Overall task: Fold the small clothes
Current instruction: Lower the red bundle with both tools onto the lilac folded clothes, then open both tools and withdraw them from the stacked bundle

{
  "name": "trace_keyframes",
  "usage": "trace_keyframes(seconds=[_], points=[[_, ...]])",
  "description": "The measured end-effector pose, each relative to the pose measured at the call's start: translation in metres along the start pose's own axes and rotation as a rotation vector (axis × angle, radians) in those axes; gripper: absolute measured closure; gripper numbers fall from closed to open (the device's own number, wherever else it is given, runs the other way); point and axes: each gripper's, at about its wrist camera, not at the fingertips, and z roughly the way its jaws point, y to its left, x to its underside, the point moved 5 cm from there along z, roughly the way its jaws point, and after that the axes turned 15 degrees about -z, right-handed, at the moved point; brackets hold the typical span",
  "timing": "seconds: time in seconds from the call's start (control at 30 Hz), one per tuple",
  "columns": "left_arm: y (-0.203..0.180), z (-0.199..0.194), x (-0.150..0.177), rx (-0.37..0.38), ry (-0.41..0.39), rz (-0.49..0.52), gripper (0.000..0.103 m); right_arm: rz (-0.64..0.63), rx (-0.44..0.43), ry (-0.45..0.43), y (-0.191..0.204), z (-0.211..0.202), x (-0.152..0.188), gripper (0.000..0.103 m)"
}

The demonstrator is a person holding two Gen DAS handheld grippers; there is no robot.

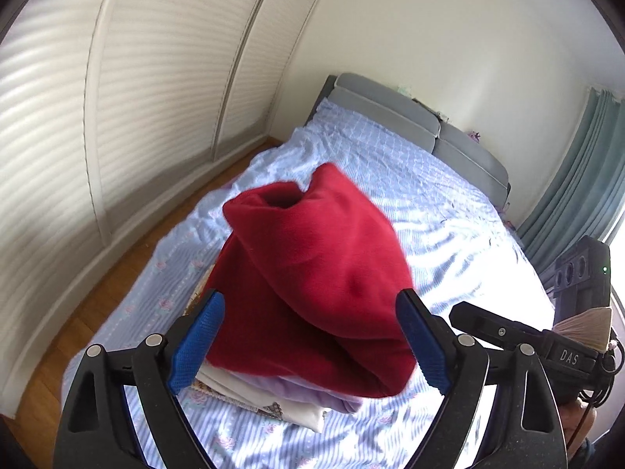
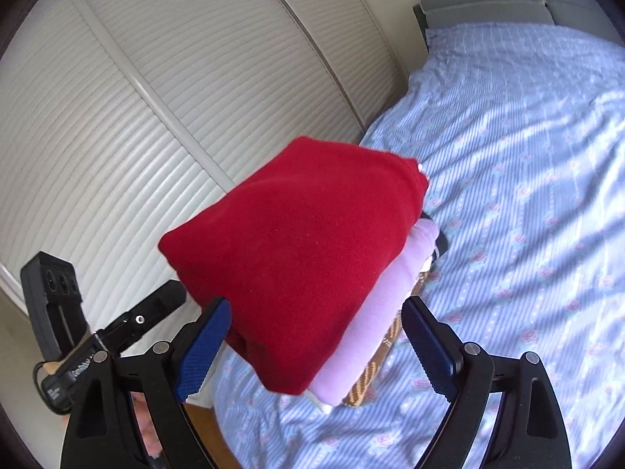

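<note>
With both the left gripper (image 1: 308, 336) and right gripper (image 2: 316, 342) spread wide, gripping nothing, red fleece garment (image 2: 297, 246) sits folded atop the stack (image 2: 375, 312); next: fetch another piece, none visible from 9 to 3 o'clock.

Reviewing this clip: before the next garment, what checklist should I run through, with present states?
1. Left gripper open, holding nothing: ok.
2. Right gripper open, holding nothing: ok.
3. Red garment folded on top of the stack: ok.
4. Lilac garment and patterned piece lie under it: ok.
5. Stack rests on the blue bedsheet: ok.
6. Next garment to fold in view: cannot tell.
</note>
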Motion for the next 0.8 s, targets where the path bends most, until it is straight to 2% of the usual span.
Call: trace_keyframes(seconds=[0.2, 0.4, 0.53, 0.63, 0.8], points=[[-0.038, -0.057, 0.026, -0.025, -0.103, 0.062, 0.003, -0.072, 0.098, -0.076, 0.008, -0.071, 0.017, 0.013], [-0.093, -0.107, 0.088, -0.053, -0.168, 0.160, 0.000, -0.158, 0.257, -0.146, 0.009, -0.174, 0.055, 0.013], [-0.129, -0.123, 0.137, -0.062, -0.155, 0.198, 0.000, -0.188, 0.379, -0.184, 0.006, -0.245, 0.090, 0.013], [-0.159, -0.132, 0.176, -0.036, -0.132, 0.225, 0.000, -0.197, 0.471, -0.203, 0.002, -0.297, 0.122, 0.011], [-0.205, -0.153, 0.242, 0.006, -0.138, 0.294, 0.000, -0.184, 0.617, -0.202, -0.012, -0.370, 0.175, 0.011]])
